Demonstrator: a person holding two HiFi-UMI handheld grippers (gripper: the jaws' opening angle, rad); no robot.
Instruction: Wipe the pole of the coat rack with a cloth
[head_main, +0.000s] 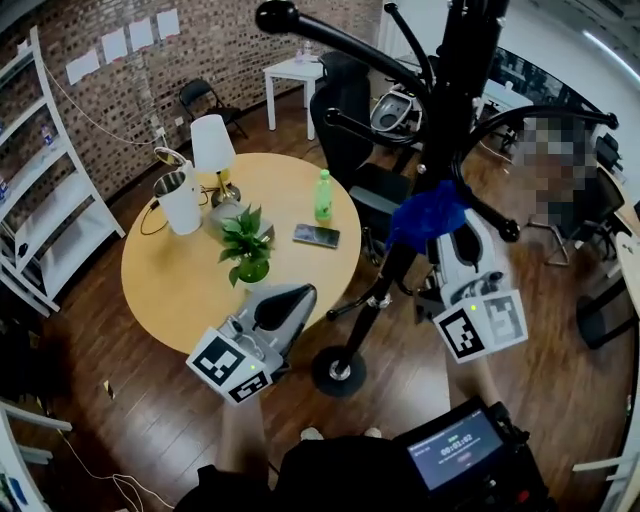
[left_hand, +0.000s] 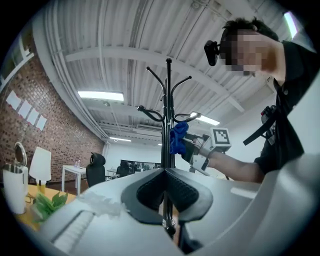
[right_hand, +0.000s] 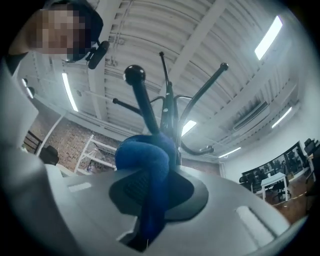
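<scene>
A tall black metal coat rack (head_main: 458, 100) stands on a round black base (head_main: 338, 370) on the wooden floor, just beside a round pale-wood table (head_main: 180, 290); its pole (left_hand: 168, 100) rises straight to curved hook arms. The right gripper (head_main: 445, 232) is lifted to the pole's middle height, below the lower hook arms, at the end of a forearm (left_hand: 240, 167) stretched forward; it points up along the rack, and its jaws are closed tight (right_hand: 157, 175) on a crumpled blue cloth (head_main: 428, 212) that bunches out past the tips and lies against the pole. The left gripper (head_main: 298, 298) is held lower, at the table's near edge and apart from the pole; its jaws are pressed together at the tips (left_hand: 164, 170) with nothing between them, and the pole shows beyond them. On the table, a white table lamp (head_main: 212, 145) stands at the far side; beside it is a white kettle (head_main: 178, 200) with its lid tipped open, its inside not visible; a green pot (head_main: 252, 270) holds a leafy green plant (head_main: 243, 235); a green plastic bottle (head_main: 323, 195) stands upright with its cap on; a dark phone (head_main: 316, 235) lies flat near the bottle.
</scene>
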